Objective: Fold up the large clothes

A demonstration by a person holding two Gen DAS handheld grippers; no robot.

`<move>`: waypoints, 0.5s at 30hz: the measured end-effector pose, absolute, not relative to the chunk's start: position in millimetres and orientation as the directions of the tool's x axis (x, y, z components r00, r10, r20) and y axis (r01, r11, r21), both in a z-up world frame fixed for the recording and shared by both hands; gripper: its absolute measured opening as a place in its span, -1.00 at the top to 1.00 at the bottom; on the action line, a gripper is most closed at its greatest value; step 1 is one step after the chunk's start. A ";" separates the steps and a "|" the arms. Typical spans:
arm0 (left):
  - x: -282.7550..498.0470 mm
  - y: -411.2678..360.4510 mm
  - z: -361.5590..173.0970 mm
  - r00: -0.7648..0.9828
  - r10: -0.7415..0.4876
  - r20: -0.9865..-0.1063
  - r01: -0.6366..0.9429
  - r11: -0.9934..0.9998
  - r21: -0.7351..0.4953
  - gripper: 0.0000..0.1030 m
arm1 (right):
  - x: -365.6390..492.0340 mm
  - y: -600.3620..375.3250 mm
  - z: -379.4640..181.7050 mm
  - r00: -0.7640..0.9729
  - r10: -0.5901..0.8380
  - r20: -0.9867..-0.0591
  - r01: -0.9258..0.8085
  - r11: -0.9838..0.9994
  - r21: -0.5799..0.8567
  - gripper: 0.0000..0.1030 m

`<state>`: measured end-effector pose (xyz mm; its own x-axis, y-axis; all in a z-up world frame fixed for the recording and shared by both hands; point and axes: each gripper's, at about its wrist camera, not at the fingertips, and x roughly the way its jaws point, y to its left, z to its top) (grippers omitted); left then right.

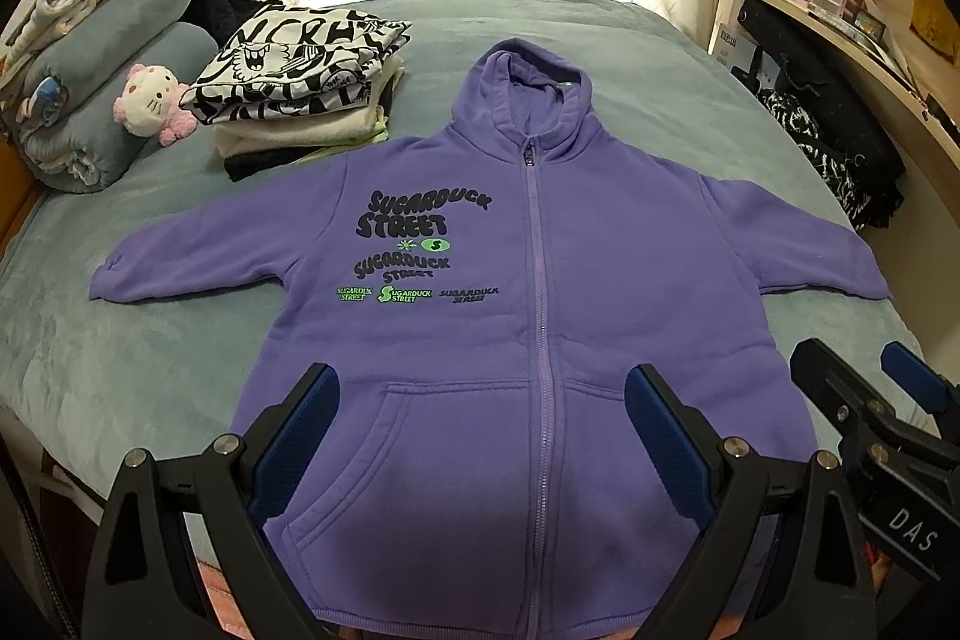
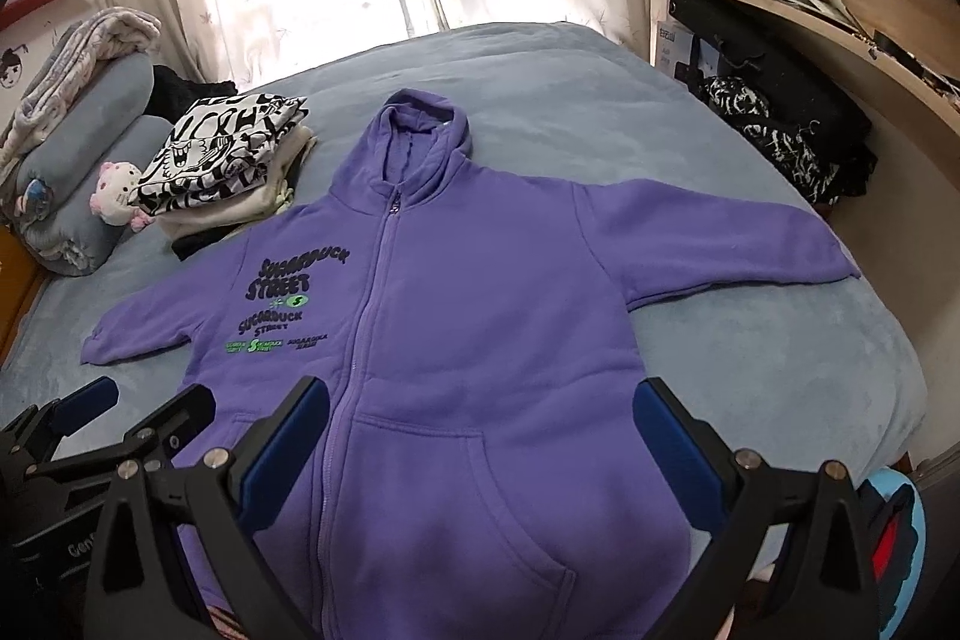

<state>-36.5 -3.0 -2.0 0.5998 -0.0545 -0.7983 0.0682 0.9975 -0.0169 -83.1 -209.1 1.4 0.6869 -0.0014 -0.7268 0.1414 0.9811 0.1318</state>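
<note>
Straight ahead of both sets of jaws, the bed (image 1: 630, 58) has the purple hoodie (image 1: 540, 280) spread flat, front up and zipped, its hem nearest the fingers. Left gripper (image 1: 480, 418) and right gripper (image 2: 480, 424) both hang wide open above the pocket area, holding nothing, so I'd say the fold hasn't started. Best bet imo: pinch each sleeve near the cuff and bring it across the chest, keeping the body flat. Sleeves stick out past either side of the jaws, the hood (image 1: 534, 94) lies farthest away, and dark and green lettering (image 1: 414, 244) sits on the chest.
</note>
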 end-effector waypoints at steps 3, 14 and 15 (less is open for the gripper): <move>-38.9 -2.9 -0.9 0.603 -0.052 -0.796 0.067 0.998 -0.015 -0.85 | -86.8 -208.7 0.6 0.689 0.013 -0.725 0.131 0.981 0.142 -0.94; -44.9 -6.3 1.6 0.604 -0.047 -0.796 0.069 0.998 -0.006 -0.85 | -93.5 -208.6 0.6 0.689 -0.017 -0.725 0.149 0.982 0.118 -0.91; -45.6 -7.0 2.0 0.605 -0.046 -0.795 0.069 0.998 -0.005 -0.85 | -94.1 -209.4 0.4 0.690 -0.018 -0.723 0.152 0.981 0.120 -0.91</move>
<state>-45.6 -7.0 2.0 0.6048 -0.0457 -0.7951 0.0692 0.9976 -0.0047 -94.1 -209.4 0.4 0.6904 -0.0182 -0.7232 0.1518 0.9811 0.1202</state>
